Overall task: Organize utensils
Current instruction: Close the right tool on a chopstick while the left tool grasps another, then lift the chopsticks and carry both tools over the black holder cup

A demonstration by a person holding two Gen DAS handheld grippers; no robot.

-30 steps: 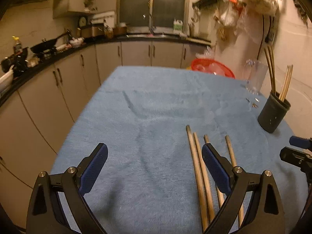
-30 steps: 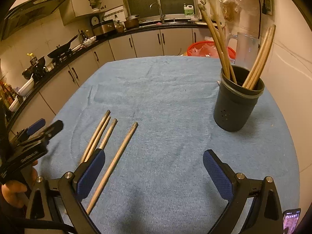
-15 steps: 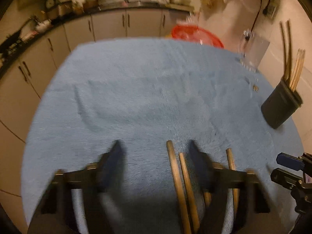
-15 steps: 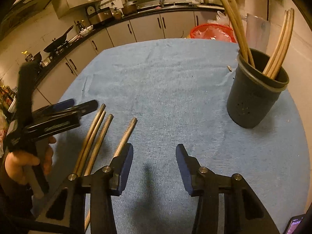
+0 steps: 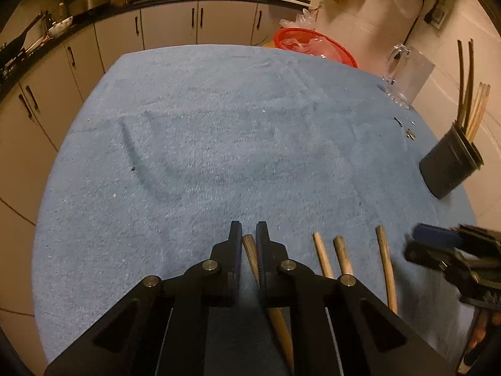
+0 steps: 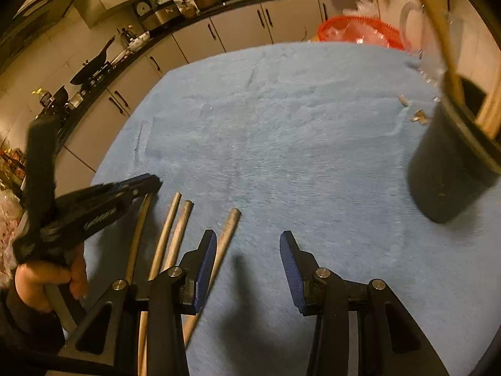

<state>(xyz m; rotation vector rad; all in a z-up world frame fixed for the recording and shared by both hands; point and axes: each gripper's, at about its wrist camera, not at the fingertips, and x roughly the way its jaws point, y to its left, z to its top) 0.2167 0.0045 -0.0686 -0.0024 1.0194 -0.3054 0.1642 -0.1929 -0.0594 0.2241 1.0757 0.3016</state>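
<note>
Four wooden chopsticks lie side by side on the blue cloth. My left gripper [image 5: 249, 228] is tilted down over the leftmost chopstick [image 5: 250, 250]; its jaws are closing and the pads pinch that stick. The other three chopsticks [image 5: 343, 257] lie loose to its right. In the right wrist view my right gripper [image 6: 247, 238] hovers by the rightmost chopstick [image 6: 230, 228]. Its jaws are half apart and closing; the stick lies just inside the left finger, untouched by the pads. A black holder [image 6: 447, 169] with several chopsticks stands at the right.
The blue cloth [image 5: 219, 125] covers the whole table. A red basket [image 5: 313, 44] and a glass jug [image 5: 407, 78] stand at the far right edge, with small scraps [image 5: 410, 133] near the holder. Cabinets and a cluttered counter run behind. A hand [image 6: 47, 279] holds the left gripper.
Both grippers have come down and forward toward the loose chopsticks. The left jaws went from wide apart to pinching the leftmost stick; the right jaws narrowed to about half.
</note>
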